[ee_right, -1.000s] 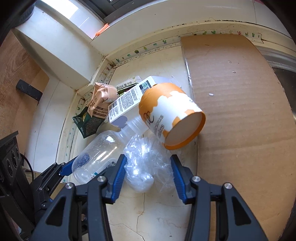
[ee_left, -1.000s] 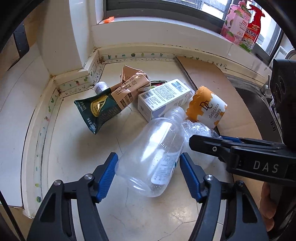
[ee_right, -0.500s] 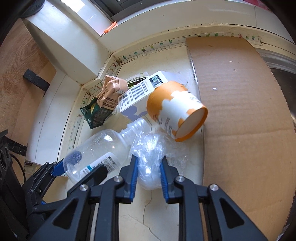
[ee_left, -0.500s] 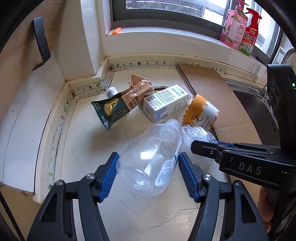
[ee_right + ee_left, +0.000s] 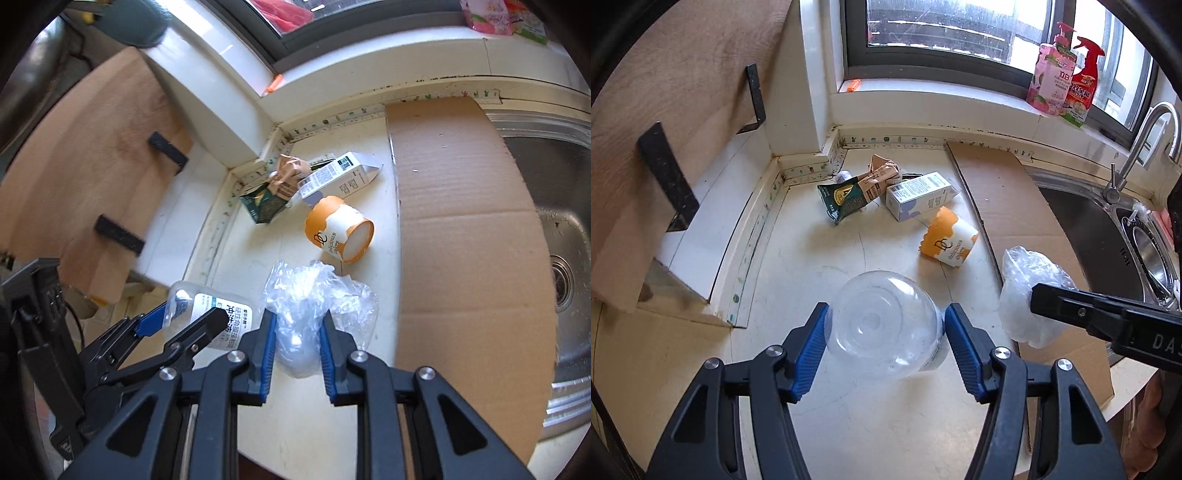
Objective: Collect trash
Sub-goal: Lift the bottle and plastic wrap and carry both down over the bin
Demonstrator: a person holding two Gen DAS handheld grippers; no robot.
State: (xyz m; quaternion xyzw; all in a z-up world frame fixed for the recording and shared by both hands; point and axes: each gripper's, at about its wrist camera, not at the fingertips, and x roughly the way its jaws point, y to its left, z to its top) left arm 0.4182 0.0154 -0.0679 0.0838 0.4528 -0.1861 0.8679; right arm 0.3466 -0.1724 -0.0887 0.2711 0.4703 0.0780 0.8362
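My left gripper (image 5: 884, 334) is shut on a clear plastic bottle (image 5: 884, 325) and holds it above the cream counter (image 5: 812, 258); the bottle also shows in the right wrist view (image 5: 210, 310). My right gripper (image 5: 295, 343) is shut on a crumpled clear plastic bag (image 5: 314, 295), lifted off the counter; the bag also shows in the left wrist view (image 5: 1027, 295). On the counter lie an orange and white paper cup (image 5: 947, 242), a white carton box (image 5: 921, 195), a dark green pouch (image 5: 842, 197) and a crumpled tan wrapper (image 5: 881, 173).
A flat cardboard sheet (image 5: 461, 206) lies right of the trash. A steel sink (image 5: 1108, 229) with a tap (image 5: 1141, 144) is at the far right. Two spray bottles (image 5: 1063, 77) stand on the window sill. A wooden panel (image 5: 665, 110) rises at the left.
Both grippers have lifted and pulled back from the pile. The left one raised the bottle off the counter. The right one shut on the plastic bag and lifted it.
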